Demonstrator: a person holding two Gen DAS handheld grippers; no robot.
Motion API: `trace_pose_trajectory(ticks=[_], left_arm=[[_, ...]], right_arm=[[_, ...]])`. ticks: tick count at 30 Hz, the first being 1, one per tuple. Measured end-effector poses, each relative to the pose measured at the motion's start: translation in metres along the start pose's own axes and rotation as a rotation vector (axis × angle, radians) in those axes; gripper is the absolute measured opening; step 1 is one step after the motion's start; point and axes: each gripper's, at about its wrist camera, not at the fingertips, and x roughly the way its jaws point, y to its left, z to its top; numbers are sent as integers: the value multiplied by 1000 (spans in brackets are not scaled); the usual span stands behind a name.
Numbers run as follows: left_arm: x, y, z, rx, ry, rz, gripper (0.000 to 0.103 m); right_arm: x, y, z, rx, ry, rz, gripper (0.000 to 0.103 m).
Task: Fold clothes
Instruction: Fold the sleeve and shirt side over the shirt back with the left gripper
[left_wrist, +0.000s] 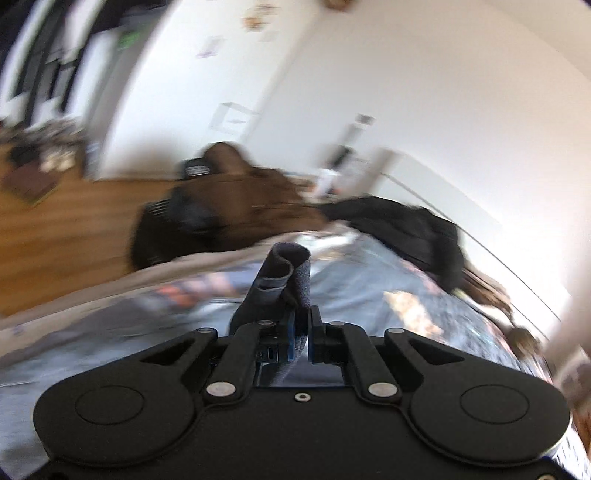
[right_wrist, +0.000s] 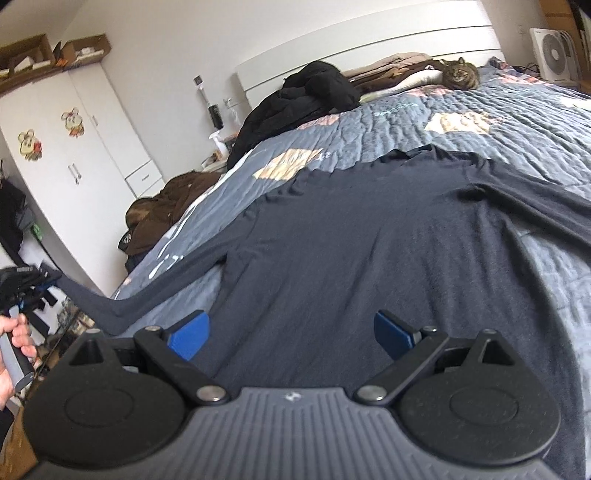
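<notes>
- Your left gripper (left_wrist: 303, 328) has its jaws pinched almost together on the cuff of the sleeve (left_wrist: 286, 273); the dark knit stands up between the pads in a soft rolled loop.
- Your right gripper (right_wrist: 291, 334) hangs just above the shirt (right_wrist: 351, 251) with its jaws spread wide and nothing between the blue pads.
- The shirt is dark, long-sleeved and matte, a fine knit with shallow wrinkles, lying flat on the bed (right_wrist: 480, 122).
- From the shirt's body, one sleeve stretches taut off the bed's edge to your left gripper, which your hand (right_wrist: 13, 354) holds by a grey handle.
- The other sleeve runs off across the quilt on the opposite side of the shirt.
- The quilt under the shirt is blue-grey, puckered with stitching and dotted with pale patches.
- Beyond the shirt, a heap of black clothing (right_wrist: 310, 92) sits near the white headboard (right_wrist: 369, 48).
- A striped cat (right_wrist: 460, 74) lies further along the headboard.
- Beside the bed, a brown garment (right_wrist: 166, 199) is crumpled.
- Cardboard boxes (right_wrist: 85, 48) top the white wardrobe (right_wrist: 85, 140); their contents are too small to tell.
</notes>
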Motion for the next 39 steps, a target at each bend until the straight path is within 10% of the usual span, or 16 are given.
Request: trace_pose_trajectory(ticks=[8, 18, 28, 30, 35, 39], left_arm=[[29, -158, -12, 152, 35, -234, 6], [32, -322, -147, 412, 218, -509, 6], [76, -359, -310, 630, 508, -519, 7], [77, -355, -326, 678, 564, -477, 20], [42, -325, -318, 714, 559, -484, 55], [6, -289, -273, 573, 515, -456, 64]], right_arm=[[-20, -28, 21, 78, -55, -16, 96], [-51, -102, 51, 220, -140, -131, 96], [-66, -176, 61, 340, -191, -277, 96], [-61, -185, 61, 350, -179, -296, 96], [-50, -187, 60, 298, -177, -332, 96], [-42, -186, 58, 282, -181, -332, 96]])
